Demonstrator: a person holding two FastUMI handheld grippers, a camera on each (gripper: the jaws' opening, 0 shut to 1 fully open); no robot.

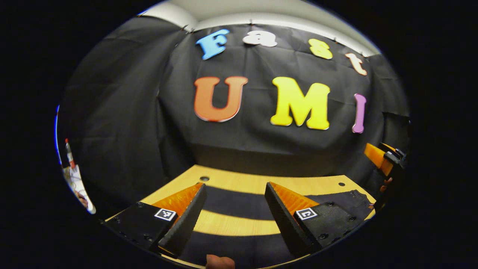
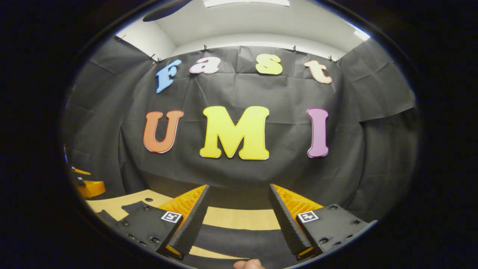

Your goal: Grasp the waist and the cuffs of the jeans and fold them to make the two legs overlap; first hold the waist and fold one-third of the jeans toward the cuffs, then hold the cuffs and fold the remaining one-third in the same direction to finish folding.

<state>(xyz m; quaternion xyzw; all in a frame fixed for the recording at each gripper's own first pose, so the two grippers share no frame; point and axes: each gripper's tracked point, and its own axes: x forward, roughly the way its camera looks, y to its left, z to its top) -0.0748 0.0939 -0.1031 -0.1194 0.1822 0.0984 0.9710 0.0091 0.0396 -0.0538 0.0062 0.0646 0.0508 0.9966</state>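
Dark jeans [image 1: 235, 203] lie flat on the wooden table [image 1: 239, 181], their two legs stretched apart as dark bands with a strip of bare wood between them. The waist end seems to lie at the right [image 1: 353, 198]. My left gripper [image 1: 235, 185] hovers above the legs, open, with nothing between its fingers. In the right gripper view, one dark band of the jeans [image 2: 239, 237] crosses under my right gripper [image 2: 239, 186], which is open and holds nothing. Each gripper shows at the edge of the other's view: the right gripper [image 1: 384, 160], the left gripper [image 2: 87, 186].
The black cloth wall [image 1: 261, 145] hangs close behind the table's far edge. Two small holes [image 1: 204, 178] [image 1: 341, 184] mark the tabletop's far corners. A person's fingertip [image 1: 220, 262] shows at the bottom. White and red clutter [image 1: 74, 175] sits beyond the booth at far left.
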